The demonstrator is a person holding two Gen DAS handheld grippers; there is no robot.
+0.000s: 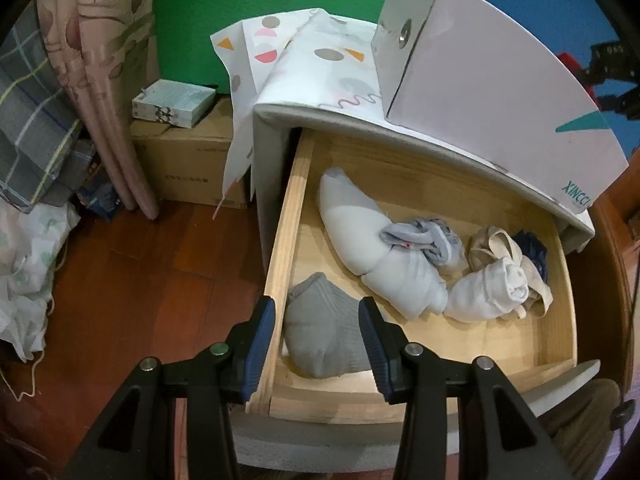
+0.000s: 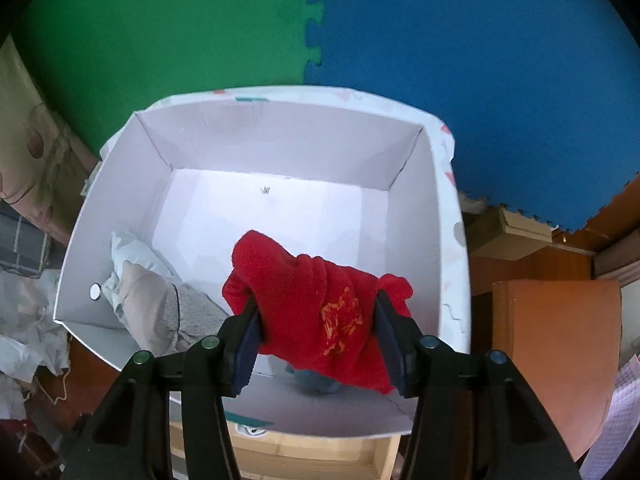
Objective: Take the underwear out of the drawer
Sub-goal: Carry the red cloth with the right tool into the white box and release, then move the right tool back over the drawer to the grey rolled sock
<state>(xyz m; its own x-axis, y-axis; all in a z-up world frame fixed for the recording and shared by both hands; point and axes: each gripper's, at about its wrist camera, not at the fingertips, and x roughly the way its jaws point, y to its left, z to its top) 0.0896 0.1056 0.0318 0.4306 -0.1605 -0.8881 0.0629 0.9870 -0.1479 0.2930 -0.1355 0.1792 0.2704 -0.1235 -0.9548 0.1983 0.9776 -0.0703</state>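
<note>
The wooden drawer [image 1: 298,184] stands pulled out. In it lie a grey sock [image 1: 324,332], a long white and grey garment [image 1: 360,224], a rolled white sock [image 1: 492,284], a beige piece [image 1: 492,244] and a dark blue piece [image 1: 532,244]. My left gripper [image 1: 316,308] hangs open above the grey sock, astride the drawer's left wall, holding nothing. My right gripper [image 2: 316,312] is shut on red underwear [image 2: 312,292] with an orange print, hanging over the open white box [image 2: 280,140]. Pale folded clothes [image 2: 148,288] lie in the box's left corner.
The white box [image 1: 480,80] sits on the patterned cabinet top [image 1: 320,68] above the drawer. A cardboard carton [image 1: 184,160] and a curtain [image 1: 104,60] stand to the left on the wooden floor [image 1: 140,260]. An orange-brown board [image 2: 552,340] is to the box's right.
</note>
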